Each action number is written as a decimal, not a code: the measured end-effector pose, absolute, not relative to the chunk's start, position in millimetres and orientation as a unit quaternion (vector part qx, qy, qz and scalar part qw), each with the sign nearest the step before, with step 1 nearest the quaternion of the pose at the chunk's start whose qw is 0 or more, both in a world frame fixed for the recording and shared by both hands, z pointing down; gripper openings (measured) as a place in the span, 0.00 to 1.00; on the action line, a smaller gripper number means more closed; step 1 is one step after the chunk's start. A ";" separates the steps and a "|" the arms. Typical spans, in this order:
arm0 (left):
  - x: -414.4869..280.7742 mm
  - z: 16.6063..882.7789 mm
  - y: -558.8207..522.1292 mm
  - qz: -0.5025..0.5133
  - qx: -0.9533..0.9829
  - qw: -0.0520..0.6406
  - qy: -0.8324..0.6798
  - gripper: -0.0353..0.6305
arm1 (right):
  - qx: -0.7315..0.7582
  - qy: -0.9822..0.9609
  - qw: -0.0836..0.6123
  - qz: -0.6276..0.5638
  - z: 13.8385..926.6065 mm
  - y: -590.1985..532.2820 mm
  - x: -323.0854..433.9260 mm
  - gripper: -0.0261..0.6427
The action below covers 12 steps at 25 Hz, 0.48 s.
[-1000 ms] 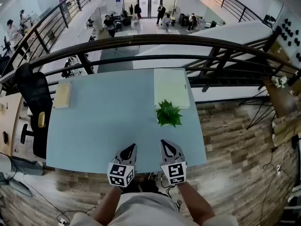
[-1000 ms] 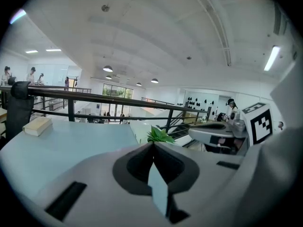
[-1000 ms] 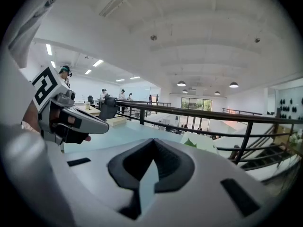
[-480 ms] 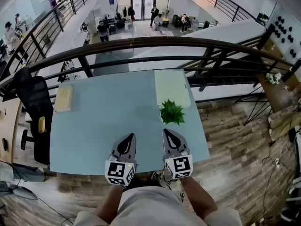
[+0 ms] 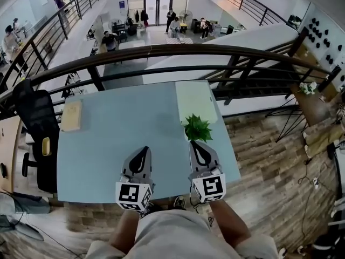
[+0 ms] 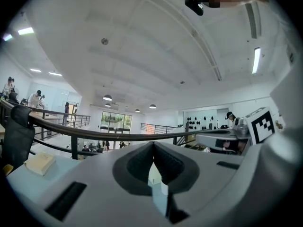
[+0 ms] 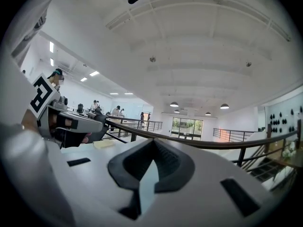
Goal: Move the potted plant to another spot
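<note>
Both grippers have risen and come forward since the earlier frames, and now show larger in the head view, reaching from the near edge out over the pale blue table (image 5: 108,144). Left gripper (image 5: 143,152) hovers over the table's middle with its jaws clenched together and nothing between them. Right gripper (image 5: 197,146) is likewise pressed shut and empty, and its tip now sits just short of the potted plant (image 5: 197,127). That small green plant has not shifted: it stands upright on the right side of the table, just on the near side of a pale rectangular mat (image 5: 195,100) and close to the right edge. A tan block (image 5: 71,115) lies well apart at the far left, with a black chair (image 5: 32,117) beyond the left edge and a dark railing (image 5: 161,52) past the far edge. Neither tool touches the plant, so it is resting, not being carried. Hands closing in suggest a reach for it, yet whether this spot is where it began or where it was set down cannot be told.
</note>
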<state>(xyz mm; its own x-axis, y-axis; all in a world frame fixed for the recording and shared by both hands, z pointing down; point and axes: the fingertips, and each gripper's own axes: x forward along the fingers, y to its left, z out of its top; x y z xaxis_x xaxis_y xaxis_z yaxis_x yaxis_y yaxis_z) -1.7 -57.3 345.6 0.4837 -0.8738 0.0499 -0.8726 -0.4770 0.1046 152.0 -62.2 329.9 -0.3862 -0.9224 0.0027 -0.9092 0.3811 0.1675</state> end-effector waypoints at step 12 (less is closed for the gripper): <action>4.0 354.0 -56.2 0.002 0.865 0.062 -0.497 0.07 | 0.559 -0.824 0.050 -0.079 327.1 -59.9 157.2 0.04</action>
<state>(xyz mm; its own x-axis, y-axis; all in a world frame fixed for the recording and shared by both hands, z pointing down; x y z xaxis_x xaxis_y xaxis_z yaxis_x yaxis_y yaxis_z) 4.0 -56.2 354.0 0.5053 -0.8605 0.0654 -0.8611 -0.4977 0.1041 157.2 -59.9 327.1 -0.3708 -0.9287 -0.0051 -0.9128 0.3635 0.1863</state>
